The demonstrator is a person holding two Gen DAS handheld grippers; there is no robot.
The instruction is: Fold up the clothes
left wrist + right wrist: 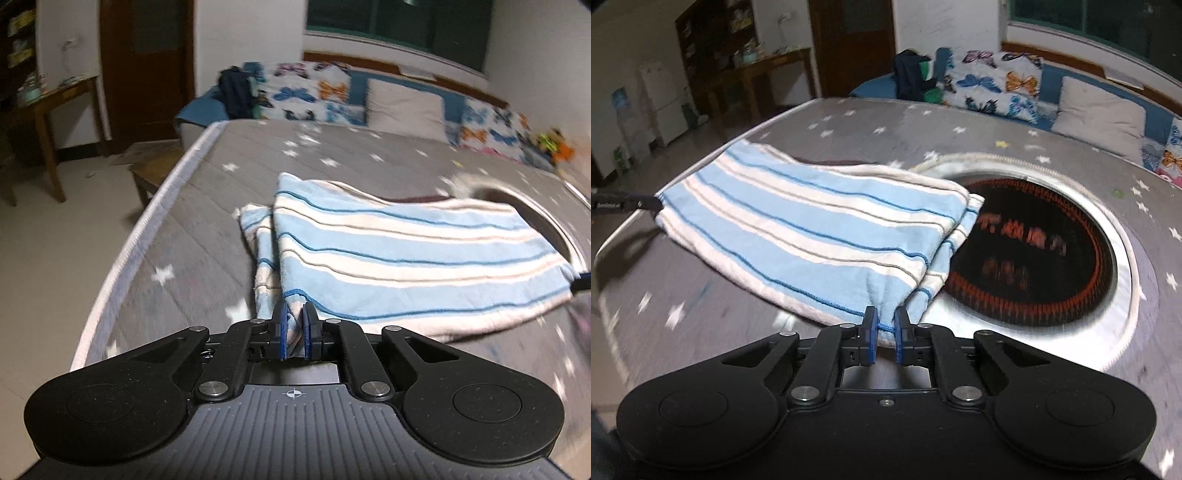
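Both claws are pinched shut on cloth: the left gripper clamps one near corner of a blue-and-white striped towel, and the right gripper clamps the other near corner. Folded double, the towel sags between them over a grey bed cover dotted with white stars. Its right end overlaps a round dark mat with orange markings. Butterfly-print pillows lie along the far edge.
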